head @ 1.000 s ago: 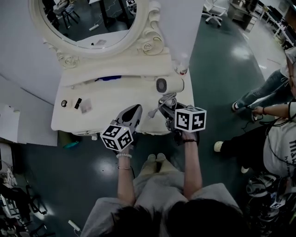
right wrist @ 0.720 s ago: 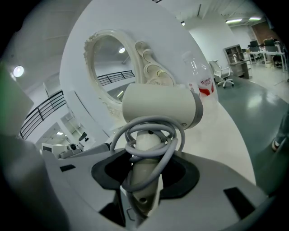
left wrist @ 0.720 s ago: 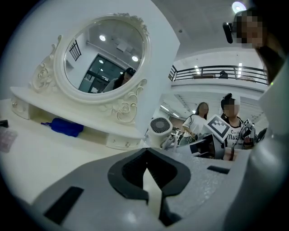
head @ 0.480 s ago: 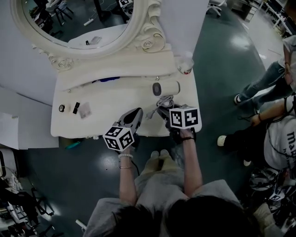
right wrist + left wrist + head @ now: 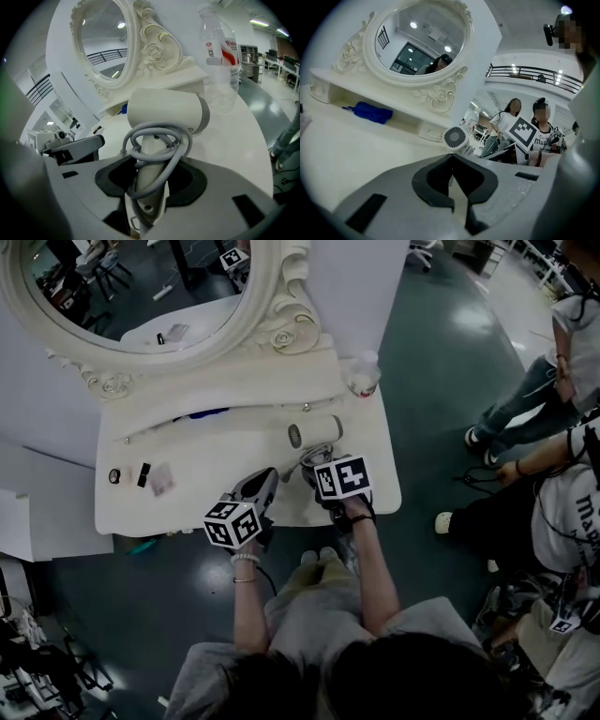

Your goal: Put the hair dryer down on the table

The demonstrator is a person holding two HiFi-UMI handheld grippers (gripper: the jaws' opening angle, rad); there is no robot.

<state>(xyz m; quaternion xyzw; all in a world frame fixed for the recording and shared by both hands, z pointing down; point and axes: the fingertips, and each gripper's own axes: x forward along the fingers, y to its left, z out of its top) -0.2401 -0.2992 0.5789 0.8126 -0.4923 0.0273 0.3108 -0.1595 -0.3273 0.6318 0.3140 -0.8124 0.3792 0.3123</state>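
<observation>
Lying at the left edge of the dressing table [image 5: 211,451]: a ring-shaped bit [image 5: 113,475], a dark bit [image 5: 143,474] and a pale packet [image 5: 161,480], all too small for me to name.
Back shelf, left half: a blue bundle [image 5: 208,413] [image 5: 368,112] is tucked under it; whether it is cloth or something folded, I cannot say.
Mirror [image 5: 286,329]: oval with a carved frame, standing on the back edge; its top is cut off in the head view.
Left claw [image 5: 268,476] [image 5: 452,161]: clenched on nothing, tips together, held over the front edge near the middle.
Right claw [image 5: 314,463] [image 5: 150,176]: grasping the hair dryer [image 5: 314,433] [image 5: 164,112] by its handle; the grey cord [image 5: 157,140] is wound round the handle and caught between my jaws too.
Hair dryer's place: over the right half of the table top, grille end toward the left edge. My marker cube hides the handle from above, and no view shows whether the barrel touches the top.
Back right corner: a clear bottle [image 5: 362,376] [image 5: 220,51] with a red and white label, upright.
Beyond the right edge: bystanders [image 5: 562,521] on the floor, partly cut off by the frame.
</observation>
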